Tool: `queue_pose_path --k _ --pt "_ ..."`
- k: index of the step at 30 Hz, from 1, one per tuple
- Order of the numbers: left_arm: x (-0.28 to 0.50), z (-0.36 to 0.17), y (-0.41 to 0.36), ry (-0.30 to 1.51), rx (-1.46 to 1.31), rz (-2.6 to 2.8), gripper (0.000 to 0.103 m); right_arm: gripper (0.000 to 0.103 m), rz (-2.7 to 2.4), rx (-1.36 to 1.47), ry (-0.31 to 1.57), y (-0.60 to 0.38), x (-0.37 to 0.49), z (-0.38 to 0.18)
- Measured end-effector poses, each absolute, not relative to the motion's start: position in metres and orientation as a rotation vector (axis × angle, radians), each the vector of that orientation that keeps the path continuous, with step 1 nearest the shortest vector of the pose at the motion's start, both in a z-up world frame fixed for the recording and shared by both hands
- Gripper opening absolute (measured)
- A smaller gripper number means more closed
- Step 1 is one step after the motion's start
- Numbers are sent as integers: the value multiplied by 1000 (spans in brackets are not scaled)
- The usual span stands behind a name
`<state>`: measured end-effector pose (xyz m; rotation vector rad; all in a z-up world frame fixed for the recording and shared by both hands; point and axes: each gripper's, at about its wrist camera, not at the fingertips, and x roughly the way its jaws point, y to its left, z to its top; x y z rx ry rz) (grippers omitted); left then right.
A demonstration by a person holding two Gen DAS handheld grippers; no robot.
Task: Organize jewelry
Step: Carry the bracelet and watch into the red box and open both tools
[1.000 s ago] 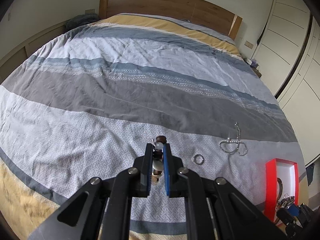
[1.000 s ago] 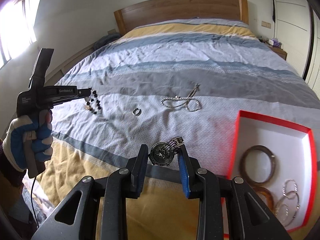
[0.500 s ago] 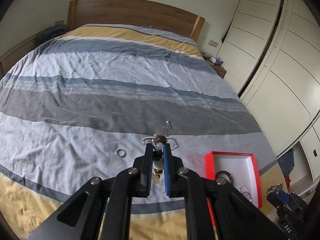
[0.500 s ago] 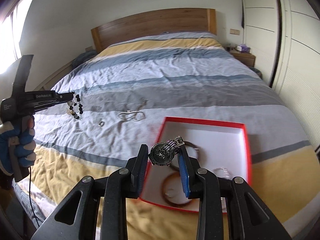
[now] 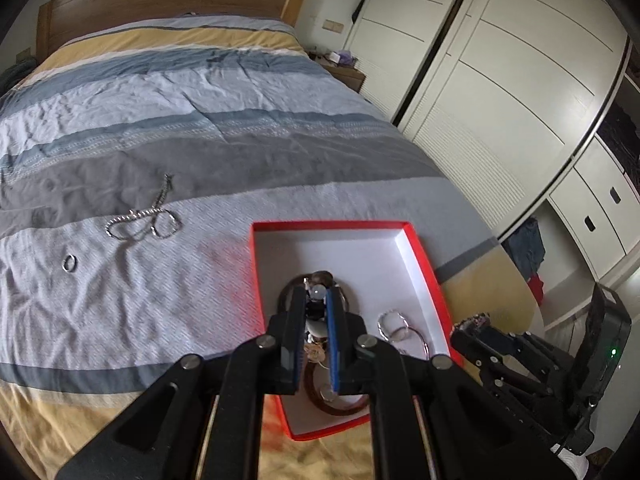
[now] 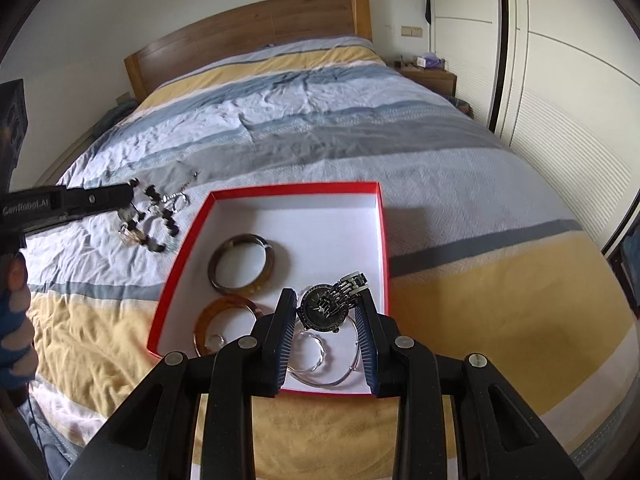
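now both hand-held grippers, clamping beaded bracelet (image 5: 316, 300) and watch (image 6: 330, 306), hang over red box (image 6: 264, 192).

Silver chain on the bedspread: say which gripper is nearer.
Left. The left gripper, holding the beaded bracelet, hangs by the red box's far left corner, on the silver chain's side. The right gripper, holding the watch, is over the box's near right part.

I see a bed (image 5: 248, 92) under a striped cover of blue, grey, white and yellow bands, with a wooden headboard (image 6: 256, 28) against a pale wall. A nightstand (image 6: 430, 76) carrying small items stands beside it, near a cream wardrobe (image 5: 500, 92) with louvred sliding doors.
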<state>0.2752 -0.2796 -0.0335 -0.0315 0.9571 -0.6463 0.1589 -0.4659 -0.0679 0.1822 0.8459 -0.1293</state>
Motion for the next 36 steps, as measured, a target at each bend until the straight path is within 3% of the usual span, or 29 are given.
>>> queue_pose_path --k 23,29,36 --pt "320 -125 -343 1093 107 -626 9 31 -63 79 1026 -471 267 -132" --pt "318 -120 -342 1082 101 -625 11 33 -74 77 1034 -475 265 -134" --pt "306 -103 -332 1061 87 -610 19 34 -93 97 1016 -477 250 -121"
